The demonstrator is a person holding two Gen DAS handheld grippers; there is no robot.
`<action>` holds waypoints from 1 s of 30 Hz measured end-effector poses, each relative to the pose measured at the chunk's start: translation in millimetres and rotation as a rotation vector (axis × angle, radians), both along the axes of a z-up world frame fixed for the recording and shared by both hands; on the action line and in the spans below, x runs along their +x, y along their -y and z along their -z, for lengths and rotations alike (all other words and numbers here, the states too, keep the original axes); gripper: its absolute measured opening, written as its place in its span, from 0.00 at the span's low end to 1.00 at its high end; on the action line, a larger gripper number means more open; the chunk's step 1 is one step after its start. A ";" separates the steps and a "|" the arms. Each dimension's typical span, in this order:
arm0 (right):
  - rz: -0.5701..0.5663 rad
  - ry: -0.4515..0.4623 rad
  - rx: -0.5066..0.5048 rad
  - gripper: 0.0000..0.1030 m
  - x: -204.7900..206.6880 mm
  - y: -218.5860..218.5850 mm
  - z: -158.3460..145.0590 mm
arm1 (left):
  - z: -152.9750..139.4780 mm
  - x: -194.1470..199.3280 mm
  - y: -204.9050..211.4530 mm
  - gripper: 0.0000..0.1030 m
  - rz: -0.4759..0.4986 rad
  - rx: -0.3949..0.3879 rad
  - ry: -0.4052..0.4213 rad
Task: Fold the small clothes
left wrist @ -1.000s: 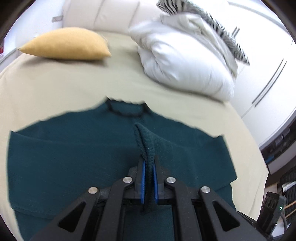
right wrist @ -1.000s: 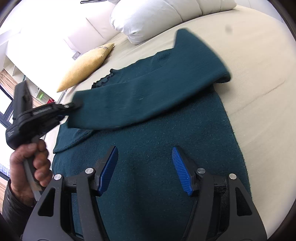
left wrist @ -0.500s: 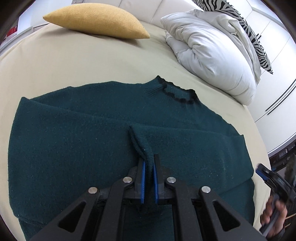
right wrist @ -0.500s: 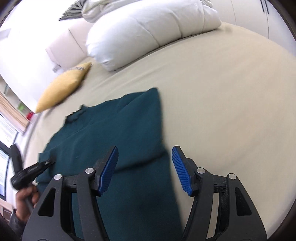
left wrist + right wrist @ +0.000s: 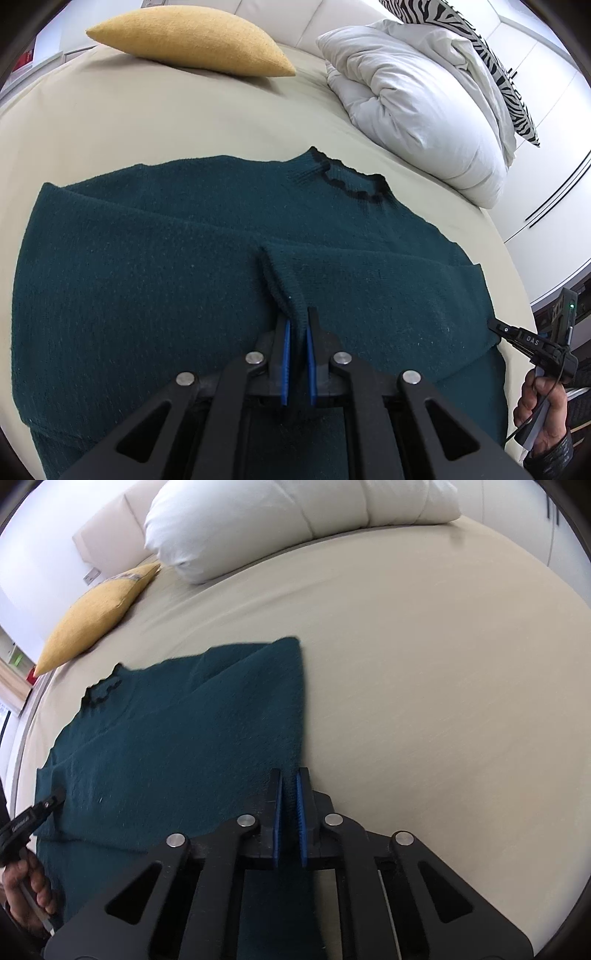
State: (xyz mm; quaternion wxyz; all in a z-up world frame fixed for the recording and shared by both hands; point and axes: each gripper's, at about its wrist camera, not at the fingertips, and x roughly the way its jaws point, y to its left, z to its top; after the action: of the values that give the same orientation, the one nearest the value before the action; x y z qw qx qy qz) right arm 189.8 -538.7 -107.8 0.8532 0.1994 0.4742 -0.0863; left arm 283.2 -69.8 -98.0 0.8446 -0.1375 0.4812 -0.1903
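A dark teal knit sweater with a black-trimmed collar lies flat on the beige bed, both sleeves folded across its body. My left gripper is shut on the cuff of the sleeve that lies over the sweater's middle. My right gripper is shut on the sweater's right side edge, low on the bed. The sweater fills the left half of the right wrist view. Each gripper shows at the edge of the other's view, the right one and the left one.
A yellow cushion lies at the head of the bed. A white duvet with a zebra-striped pillow on it lies beside the cushion. Bare beige sheet spreads to the right of the sweater. White wardrobe doors stand beyond the bed.
My right gripper was open above the sweater; it has moved to the sweater's right edge and shut on it. My left gripper lowered the sleeve onto the sweater's body, still gripping the cuff.
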 end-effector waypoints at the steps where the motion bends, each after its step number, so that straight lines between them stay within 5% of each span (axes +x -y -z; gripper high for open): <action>1: 0.011 -0.004 0.016 0.05 -0.9 2.2 6.3 | 1.8 0.2 0.4 0.08 0.002 0.002 -0.001; 11: -0.063 0.070 0.007 0.09 -12.2 -1.9 -14.8 | 0.8 8.1 -0.1 0.08 0.013 0.002 -0.001; 12: -0.038 0.114 0.018 0.12 -12.2 4.1 -23.9 | 1.7 8.0 0.4 0.08 0.014 0.004 0.000; 15: -0.001 0.146 0.062 0.43 3.7 12.4 -31.7 | 4.9 7.8 -1.8 0.08 0.012 -0.010 -0.002; 16: -0.006 0.149 0.074 0.44 14.6 12.7 -31.5 | 5.7 8.6 -2.9 0.08 0.010 -0.018 -0.008; 21: 0.009 0.048 0.108 0.39 65.2 22.1 1.9 | 7.4 8.9 -4.5 0.09 0.017 -0.022 -0.006; 25: 0.014 0.002 0.032 0.07 79.6 28.9 17.4 | 9.4 9.6 -6.4 0.10 0.024 -0.032 -0.002; 30: 0.017 0.029 -0.052 0.05 77.2 22.9 4.2 | 7.5 5.0 -6.9 0.10 0.019 -0.030 0.011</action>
State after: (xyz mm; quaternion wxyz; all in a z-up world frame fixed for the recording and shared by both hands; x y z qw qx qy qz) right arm 266.9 -561.6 -112.0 0.8642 0.1824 0.4576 -0.1027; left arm 288.3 -62.9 -105.6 0.8431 -0.1444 0.4751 -0.2064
